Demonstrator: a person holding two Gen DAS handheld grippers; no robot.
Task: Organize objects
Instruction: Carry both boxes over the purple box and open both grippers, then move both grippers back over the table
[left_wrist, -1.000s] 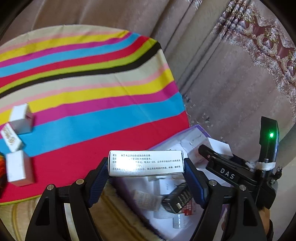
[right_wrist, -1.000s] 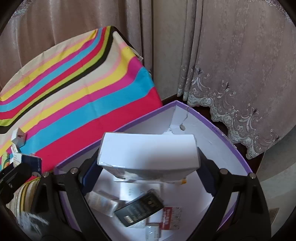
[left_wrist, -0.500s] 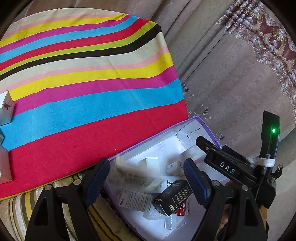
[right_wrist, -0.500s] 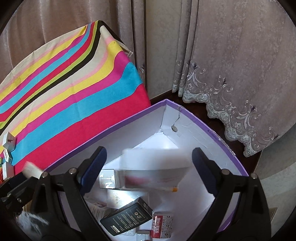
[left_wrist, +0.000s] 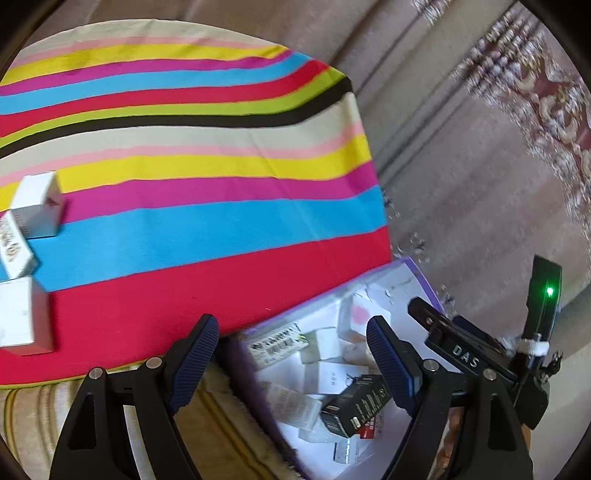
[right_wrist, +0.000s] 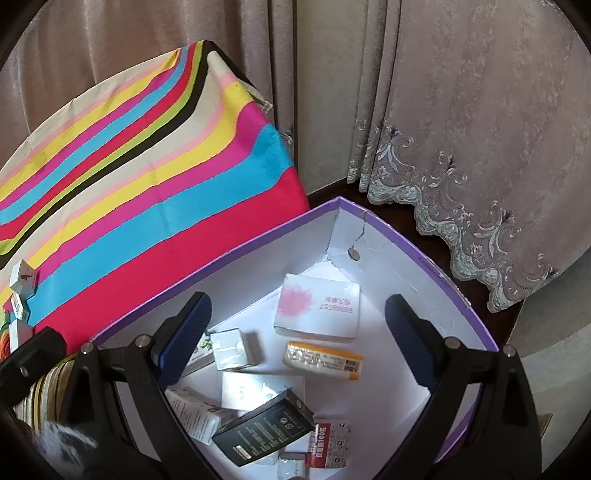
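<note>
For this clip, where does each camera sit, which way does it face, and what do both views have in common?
Left wrist: on the left gripper, facing down and forward over the striped cloth and the purple box; own open jaws show, plus the right gripper at right.
Right wrist: on the right gripper, looking down into the purple box; own open jaws show.
Shared: box, cloth, black carton, curtain.

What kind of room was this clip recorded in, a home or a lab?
Most likely a home, perhaps a living room or bedroom. Heavy curtains with an embroidered hem hang to the floor, a table wears a bright striped cloth, and small packets sit loose in a purple-edged cardboard box beside it.
</note>
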